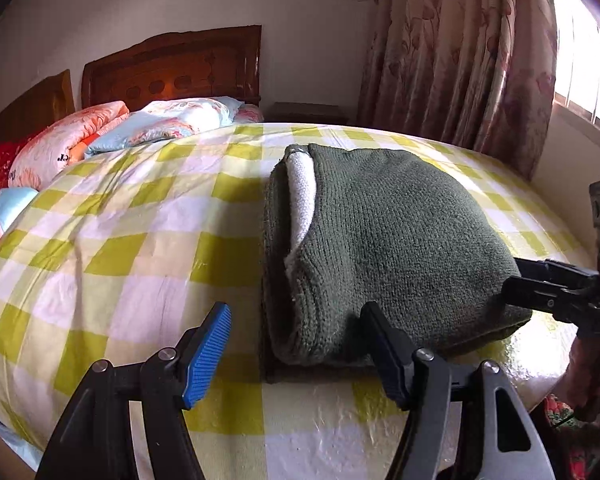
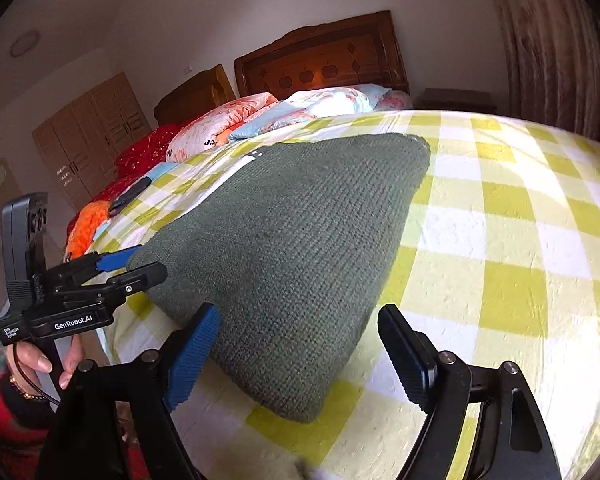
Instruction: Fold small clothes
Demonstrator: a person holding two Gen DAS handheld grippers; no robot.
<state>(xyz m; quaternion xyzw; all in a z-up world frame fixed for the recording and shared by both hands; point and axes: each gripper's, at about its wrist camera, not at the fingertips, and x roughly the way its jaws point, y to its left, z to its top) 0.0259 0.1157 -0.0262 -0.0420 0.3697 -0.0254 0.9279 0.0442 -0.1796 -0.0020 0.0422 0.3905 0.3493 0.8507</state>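
A dark green knit garment point(image 1: 388, 240) point(image 2: 300, 248) lies folded on the yellow-and-white checked bedsheet point(image 1: 140, 240) point(image 2: 520, 240), and white lining point(image 1: 302, 196) shows at its left fold. My left gripper point(image 1: 296, 360) point(image 2: 150, 261) is open at the garment's near left corner, which lies between its blue pads without being pressed. My right gripper point(image 2: 300, 360) point(image 1: 512, 276) is open too. The garment's near right corner sits between its fingers, close to the left pad point(image 2: 192, 360).
Folded floral quilts and pillows point(image 1: 148, 124) point(image 2: 300, 108) are piled against the wooden headboard point(image 1: 172, 68). A curtain point(image 1: 460, 60) and bright window flank the bed's right side. A dark flat object point(image 2: 130, 196) lies on the sheet. A person's hand point(image 2: 40, 360) holds the left gripper's handle.
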